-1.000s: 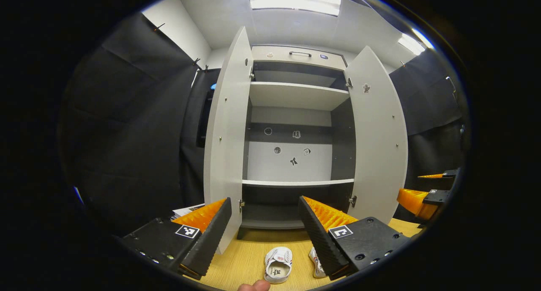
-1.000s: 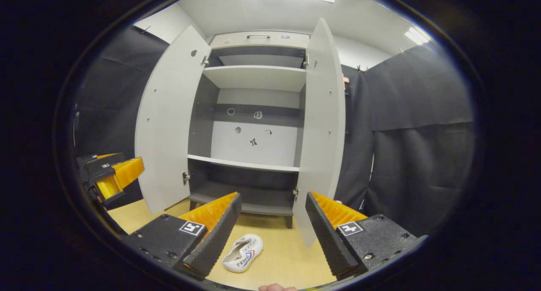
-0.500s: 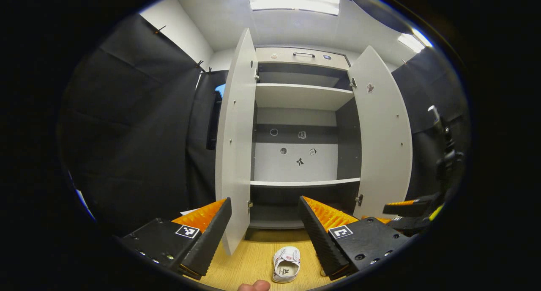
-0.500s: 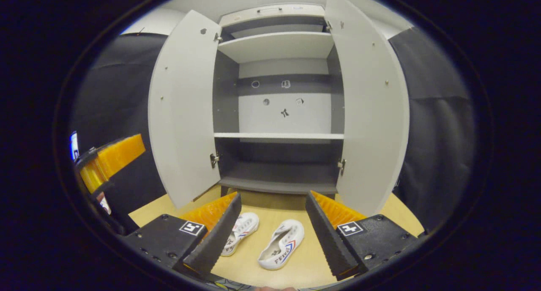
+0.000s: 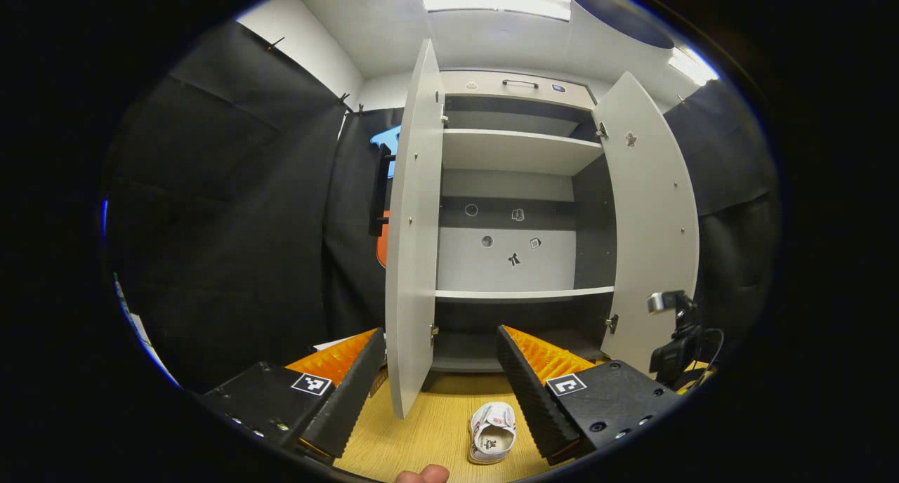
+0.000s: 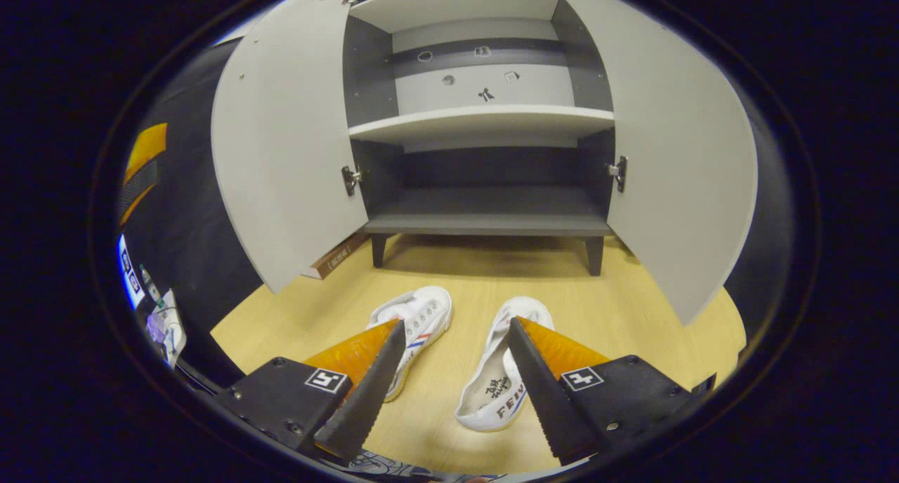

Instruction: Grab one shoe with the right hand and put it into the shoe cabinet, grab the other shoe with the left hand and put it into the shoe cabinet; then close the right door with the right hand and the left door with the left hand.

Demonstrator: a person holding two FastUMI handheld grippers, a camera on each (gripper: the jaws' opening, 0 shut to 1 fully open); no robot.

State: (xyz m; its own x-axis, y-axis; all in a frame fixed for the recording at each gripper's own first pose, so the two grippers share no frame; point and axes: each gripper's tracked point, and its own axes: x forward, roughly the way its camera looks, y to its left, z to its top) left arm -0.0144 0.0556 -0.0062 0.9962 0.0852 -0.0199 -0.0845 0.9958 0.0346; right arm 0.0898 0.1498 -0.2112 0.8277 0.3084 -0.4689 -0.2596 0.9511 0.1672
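My right gripper (image 6: 449, 371) has tipped down and moved in over past second; both shoes now sit close ahead, cabinet (image 6: 484, 223) higher in view. Jaws spread, holding nothing. Right shoe (image 6: 502, 371) lies between them on floor (image 6: 632, 314), left shoe (image 6: 414, 328) just beside. I judge grab not yet begun. My left gripper (image 5: 441, 385) swung slightly, jaws parted, empty. Shoes: white canvas, soft, low. Cabinet: flat grey panels, both doors open, bottom shelf bare. Floor: pale wood grain.
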